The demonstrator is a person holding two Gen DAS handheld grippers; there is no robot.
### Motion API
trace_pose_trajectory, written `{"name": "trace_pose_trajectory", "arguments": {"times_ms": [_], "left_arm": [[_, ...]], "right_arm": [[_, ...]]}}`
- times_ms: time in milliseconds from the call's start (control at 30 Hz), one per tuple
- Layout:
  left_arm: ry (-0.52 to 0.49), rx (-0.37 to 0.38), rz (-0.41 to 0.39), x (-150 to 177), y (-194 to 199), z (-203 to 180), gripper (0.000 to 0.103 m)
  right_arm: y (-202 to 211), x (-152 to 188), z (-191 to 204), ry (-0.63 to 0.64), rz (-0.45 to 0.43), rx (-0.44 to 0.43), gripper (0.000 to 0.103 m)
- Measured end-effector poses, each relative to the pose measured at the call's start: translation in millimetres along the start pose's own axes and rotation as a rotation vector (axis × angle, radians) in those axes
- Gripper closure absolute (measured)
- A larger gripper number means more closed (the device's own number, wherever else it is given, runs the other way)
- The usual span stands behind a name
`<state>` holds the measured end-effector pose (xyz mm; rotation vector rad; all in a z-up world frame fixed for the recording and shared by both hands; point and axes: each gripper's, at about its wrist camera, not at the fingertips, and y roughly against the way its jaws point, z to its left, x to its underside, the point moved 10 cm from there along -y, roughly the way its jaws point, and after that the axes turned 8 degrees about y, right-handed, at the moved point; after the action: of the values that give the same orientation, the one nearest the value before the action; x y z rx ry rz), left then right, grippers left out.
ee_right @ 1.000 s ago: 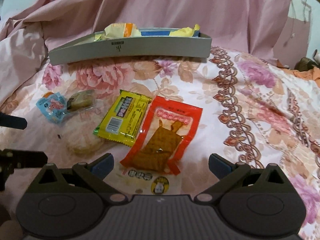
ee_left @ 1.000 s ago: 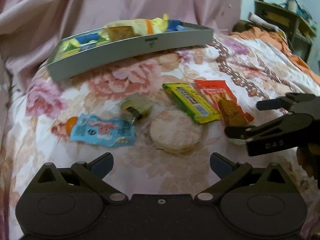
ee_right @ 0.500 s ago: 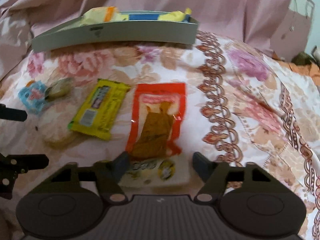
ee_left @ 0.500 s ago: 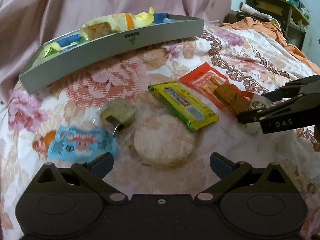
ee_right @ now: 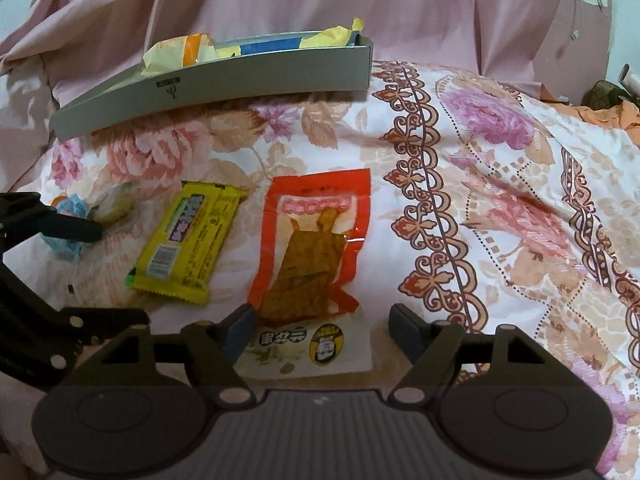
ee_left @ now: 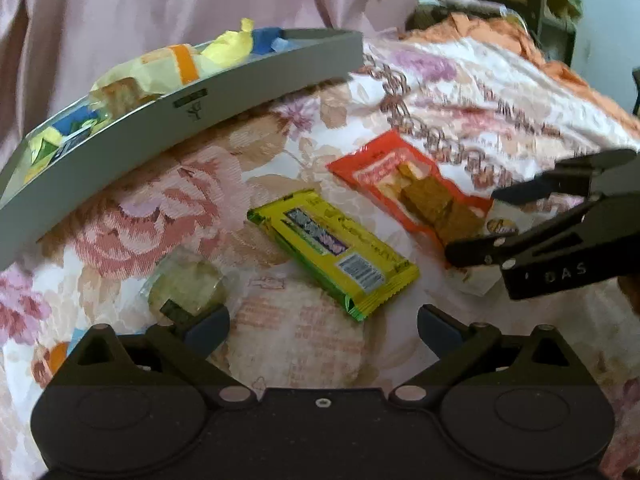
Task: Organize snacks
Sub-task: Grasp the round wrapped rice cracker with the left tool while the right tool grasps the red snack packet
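My left gripper (ee_left: 322, 326) hangs low over a round pale cracker packet (ee_left: 300, 340), which lies between its closing jaws; the pads do not press it. My right gripper (ee_right: 322, 328) straddles a white packet (ee_right: 316, 344) on the bedspread. Its jaws are opening, and the right pad stands clear of the packet. The same right gripper (ee_left: 476, 222) shows at the right of the left wrist view. A red snack packet (ee_right: 312, 248) overlaps the white one. Left of it lies a yellow bar (ee_right: 188, 240). A clear-wrapped green cake (ee_left: 184, 284) sits by my left pad.
A grey tray (ee_right: 240, 76) with several snack packets stands at the back of the flowered bedspread (ee_right: 480, 208), against pink cloth. A blue packet (ee_right: 68, 216) lies far left, partly behind a left-gripper finger. Shelves and orange cloth (ee_left: 480, 28) are at the far right.
My left gripper has moved forward and down over the round cracker, its jaws slightly narrower. The right gripper's jaws narrowed around the white packet, then widened again.
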<state>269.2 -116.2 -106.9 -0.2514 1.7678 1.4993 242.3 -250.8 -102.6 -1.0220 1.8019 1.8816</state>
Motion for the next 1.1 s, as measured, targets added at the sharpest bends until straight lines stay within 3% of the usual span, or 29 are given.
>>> {"name": "trace_pose_trajectory", "arguments": {"times_ms": [167,233,333,533,900,1000,1100], "left_arm": [[0.007,-0.016,0.003,3.6,0.1,3.6,0.018],[0.032,-0.016,0.010,5.8,1.8,7.5,0.028],[0.116,-0.015,0.010,12.1,5.9,11.0,0.028],[0.169,-0.040,0.014,26.4,17.8,6.7,0.028],[0.314,-0.061,0.035,60.5,52.2,25.7,0.028],[0.361,-0.053,0.018,65.1,57.0,30.5,0.028],[0.406,-0.041,-0.005,67.7,59.9,32.9,0.028]], "right_arm": [[-2.1,0.4,-0.1,-0.013,-0.011,0.001,0.021],[-2.0,0.4,0.9,-0.011,-0.012,-0.003,0.025],[-1.1,0.0,7.0,-0.006,-0.012,-0.035,0.042],[2.7,1.5,16.5,0.056,0.004,-0.018,0.052],[26.3,15.3,24.4,0.035,0.055,-0.108,0.075],[31.0,20.2,24.8,-0.011,0.059,-0.140,0.076],[28.0,22.3,20.9,-0.092,0.055,-0.174,0.064]]}}
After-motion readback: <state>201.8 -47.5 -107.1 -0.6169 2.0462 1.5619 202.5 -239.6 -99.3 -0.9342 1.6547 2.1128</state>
